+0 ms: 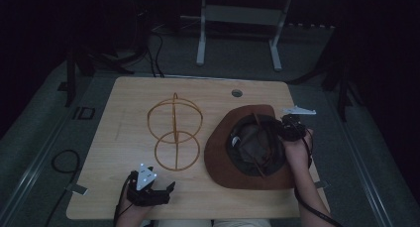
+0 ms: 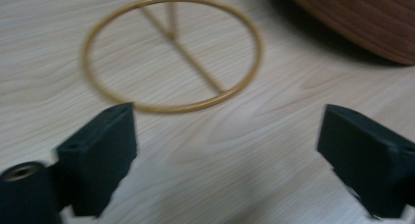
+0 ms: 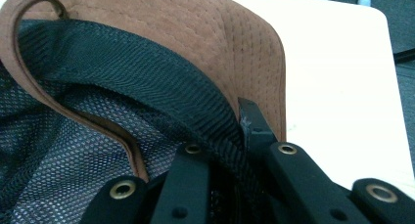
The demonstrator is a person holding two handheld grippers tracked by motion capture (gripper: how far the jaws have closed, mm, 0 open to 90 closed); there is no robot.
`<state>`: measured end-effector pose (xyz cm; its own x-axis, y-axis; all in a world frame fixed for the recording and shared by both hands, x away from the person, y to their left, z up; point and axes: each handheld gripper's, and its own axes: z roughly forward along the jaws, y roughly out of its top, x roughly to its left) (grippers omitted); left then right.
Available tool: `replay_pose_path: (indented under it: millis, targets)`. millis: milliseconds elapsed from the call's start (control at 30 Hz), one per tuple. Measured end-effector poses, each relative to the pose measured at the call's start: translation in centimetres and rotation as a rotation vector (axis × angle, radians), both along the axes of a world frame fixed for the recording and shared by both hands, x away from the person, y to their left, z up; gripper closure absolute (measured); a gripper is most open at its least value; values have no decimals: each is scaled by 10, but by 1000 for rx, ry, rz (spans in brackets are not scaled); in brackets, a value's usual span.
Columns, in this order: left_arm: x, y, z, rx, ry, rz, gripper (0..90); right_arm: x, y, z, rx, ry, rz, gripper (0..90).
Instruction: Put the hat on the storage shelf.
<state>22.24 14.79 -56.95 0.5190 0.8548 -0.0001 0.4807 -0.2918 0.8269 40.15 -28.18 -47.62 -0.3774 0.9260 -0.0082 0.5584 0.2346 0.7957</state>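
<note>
We see the right tool point(image 1: 288, 128) clamped on the hat point(image 1: 247, 147), its jaws pinching the black mesh band and brown brim at the hat's far right edge. In the right gripper view the hat point(image 3: 147, 48) sits directly ahead of the jaws, brim curled upward, mesh lining point(image 3: 58, 150) showing inside. The hat lies upside down on the wooden surface point(image 1: 124, 187), opening up.

We note the left tool point(image 1: 157, 193) with its jaws spread wide and nothing between them, low over the surface at the near edge. Just ahead of it stands the wire hat stand point(image 1: 175, 133), golden rings crossed by thin rods; in the left gripper view its base ring point(image 2: 171, 53) lies beyond the jaw tips, apart from them. The hat's brim point(image 2: 362, 23) sits ahead and to the right of this tool, just beside the stand
</note>
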Motion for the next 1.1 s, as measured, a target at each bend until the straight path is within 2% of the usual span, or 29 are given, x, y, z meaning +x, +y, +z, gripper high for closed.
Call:
replay_pose_path:
  millis: [33,67,200,233,433,500,533,667,800,833,900,933,967,1000,1100]
  targets:
    - [4,-11,0,11,15,-37,110,-1,-2,0,1,-4,-6,840]
    - [4,-11,0,11,15,-37,110,-1,-2,0,1,-4,-6,840]
    - [13,-35,1,25,50,-121,113,-4,-7,0,1,-4,-8,840]
    - [13,-35,1,25,50,-121,113,-4,-7,0,1,-4,-8,840]
    - [21,-60,13,12,47,-190,126,-6,-13,2,0,-12,-24,840]
    - [23,-70,18,21,67,-220,126,-7,-15,1,5,-9,-19,840]
    - [23,-73,21,31,65,-228,126,-8,-15,0,2,-9,-12,840]
    - [27,-87,34,19,50,-265,131,-10,-16,0,2,-8,-6,840]
    - [34,-103,47,38,35,-296,136,-11,-19,1,8,-7,-16,840]
    - [37,-112,52,47,20,-309,136,-12,-20,1,10,-9,-18,839]
    - [39,-116,56,53,19,-317,136,-12,-20,1,10,-10,-19,839]
    - [43,-125,63,57,10,-329,136,-13,-22,1,13,-11,-20,840]
    - [43,-125,63,57,10,-329,136,-14,-22,1,8,-14,-20,839]
    - [46,-133,70,64,-2,-345,136,-14,-22,1,4,-16,-21,840]
    - [51,-142,78,69,-19,-354,136,-16,-24,1,11,-18,-22,839]
